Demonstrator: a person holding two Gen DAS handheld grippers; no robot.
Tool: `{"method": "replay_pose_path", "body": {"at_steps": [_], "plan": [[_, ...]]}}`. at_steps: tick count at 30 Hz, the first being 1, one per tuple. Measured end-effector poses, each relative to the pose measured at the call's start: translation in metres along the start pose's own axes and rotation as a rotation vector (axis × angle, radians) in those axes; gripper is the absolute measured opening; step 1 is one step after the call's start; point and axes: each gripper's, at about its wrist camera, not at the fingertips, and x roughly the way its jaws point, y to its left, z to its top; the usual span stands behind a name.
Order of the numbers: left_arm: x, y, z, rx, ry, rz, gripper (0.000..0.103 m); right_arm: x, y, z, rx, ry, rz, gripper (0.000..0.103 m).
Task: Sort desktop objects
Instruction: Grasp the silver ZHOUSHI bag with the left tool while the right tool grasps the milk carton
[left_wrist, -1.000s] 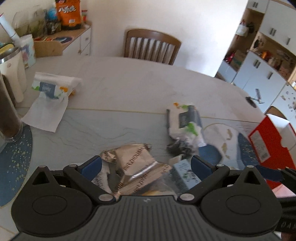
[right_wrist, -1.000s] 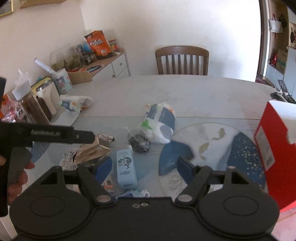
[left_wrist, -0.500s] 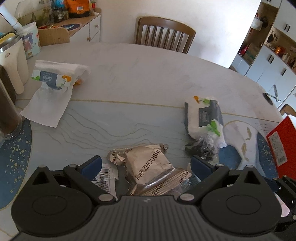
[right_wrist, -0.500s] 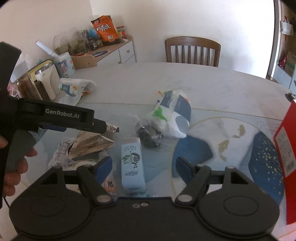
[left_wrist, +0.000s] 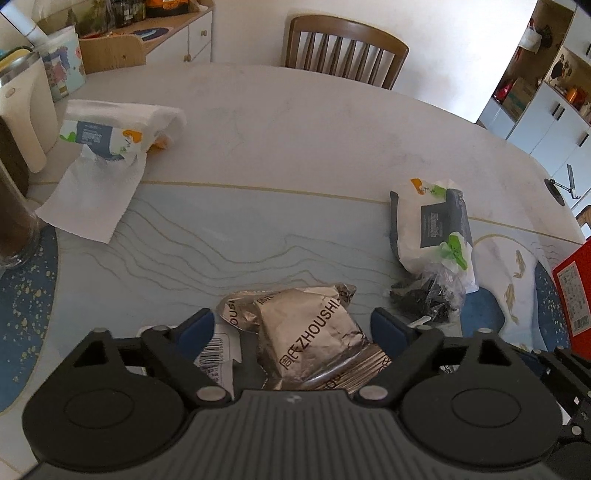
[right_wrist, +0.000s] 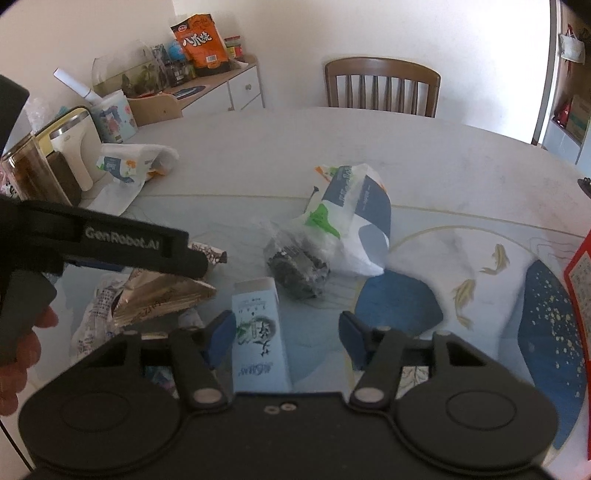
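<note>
— Foil packet (left_wrist: 308, 332) lies on the table (left_wrist: 295, 147) between the left gripper's (left_wrist: 291, 328) jaws, which have just been closing; pads not yet pressing, near end hidden.
— And the right gripper (right_wrist: 288, 332)?
— Also just closing, unclenched around the blue carton (right_wrist: 258, 332), clear of both sides. Farther off, a clear bag's (right_wrist: 297, 266) dark contents are hard to make out.
</note>
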Motion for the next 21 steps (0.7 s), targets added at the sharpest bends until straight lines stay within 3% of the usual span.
{"method": "replay_pose_path", "body": {"at_steps": [5,10,14,21], "plan": [[0.004,-0.001,0.0,-0.008,0.006,-0.008,0.074,0.005,0.008,0.001,-0.036,0.014,-0.001,0.054],[0.005,-0.003,-0.001,-0.006,0.008,-0.002,0.07,0.012,0.011,-0.002,-0.054,0.044,-0.012,0.049],[0.006,-0.004,-0.003,-0.006,0.025,-0.01,0.061,0.019,0.009,-0.002,-0.043,0.068,-0.003,0.047],[0.006,-0.003,-0.003,-0.011,0.023,-0.017,0.057,0.021,0.012,0.001,-0.049,0.075,0.008,0.036]]}}
